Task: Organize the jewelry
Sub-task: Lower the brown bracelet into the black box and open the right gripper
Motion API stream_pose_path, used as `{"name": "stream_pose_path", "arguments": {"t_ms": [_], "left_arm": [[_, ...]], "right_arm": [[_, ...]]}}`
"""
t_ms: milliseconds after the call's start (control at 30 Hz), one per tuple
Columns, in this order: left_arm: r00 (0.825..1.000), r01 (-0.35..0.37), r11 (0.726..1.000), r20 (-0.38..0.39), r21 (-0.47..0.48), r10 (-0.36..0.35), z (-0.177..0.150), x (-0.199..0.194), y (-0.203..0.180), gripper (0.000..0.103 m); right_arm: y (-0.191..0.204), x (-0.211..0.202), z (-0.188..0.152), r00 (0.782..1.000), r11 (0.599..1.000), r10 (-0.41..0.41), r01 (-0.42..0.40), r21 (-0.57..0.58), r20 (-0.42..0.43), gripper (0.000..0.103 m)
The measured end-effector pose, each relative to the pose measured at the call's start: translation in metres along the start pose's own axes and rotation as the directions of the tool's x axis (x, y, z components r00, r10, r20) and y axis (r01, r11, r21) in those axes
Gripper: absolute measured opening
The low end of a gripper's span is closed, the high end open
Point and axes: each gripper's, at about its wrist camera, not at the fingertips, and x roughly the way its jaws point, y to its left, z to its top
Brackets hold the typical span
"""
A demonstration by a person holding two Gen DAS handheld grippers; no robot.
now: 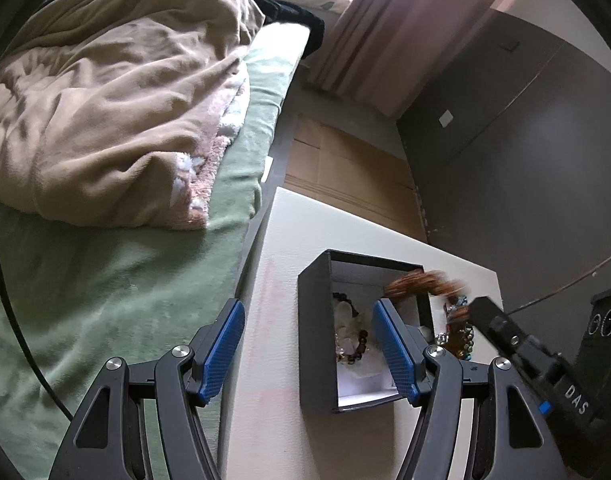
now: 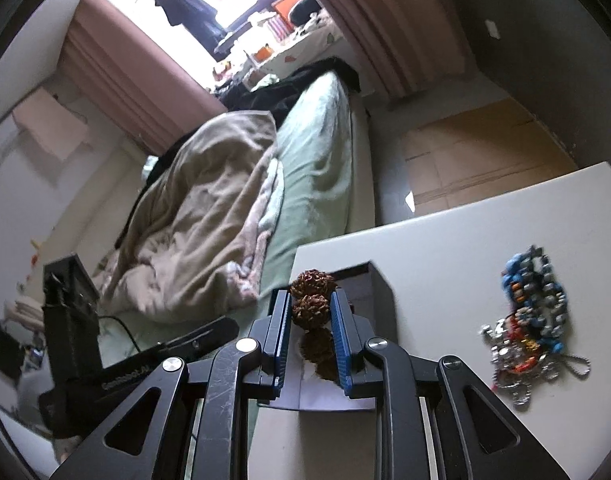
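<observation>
— Two views, and they split the scene. What does the left wrist camera catch that the right one misses?

— Inside of the dark box (image 1: 319,332): pale and dark beaded pieces lying on its white lining. The left gripper (image 1: 307,350) stands spread wide over the white table (image 1: 273,300), nothing between its blue pads.

— And the right wrist camera?

— It shows the right gripper (image 2: 308,310) pinching the brown bracelet (image 2: 310,308) of big, knobbly seed beads, held above the box's near edge. It also shows the jewelry heap (image 2: 533,312) clearly, blue, silver and orange pieces tangled, on the table beside the box.
</observation>
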Motion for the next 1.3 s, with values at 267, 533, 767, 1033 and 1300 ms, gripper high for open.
{"name": "stream_pose_path", "arguments": {"t_ms": [267,533,767,1033,1300], "left_arm": [[1.0,-0.016,1.0,0.004,0.003,0.016,0.0,0.0,0.004,0.067],[1.0,-0.02,0.999,0.02,0.031,0.019,-0.003,0.0,-0.008,0.067],[0.999,-0.012,0.997,0.048,0.077,0.008,-0.009,0.0,-0.025,0.067],[0.998,0.053,0.994,0.041,0.101,-0.057,-0.017,0.004,-0.057,0.067],[0.999,-0.002,0.984,0.04,0.176,-0.005,-0.026,0.009,-0.101,0.067]], "right_arm": [[-0.014,-0.014,0.002,0.996,0.993,0.087,-0.087,0.081,-0.001,0.045],[-0.031,-0.042,0.006,0.995,0.988,0.091,-0.096,0.123,0.044,0.06],[-0.045,-0.063,0.013,0.995,0.985,0.052,-0.065,0.162,0.087,0.06],[-0.073,-0.097,0.02,0.992,0.98,-0.068,0.047,0.195,0.106,0.061],[-0.121,-0.114,0.018,0.996,0.939,-0.076,0.057,0.338,0.044,0.097]]}}
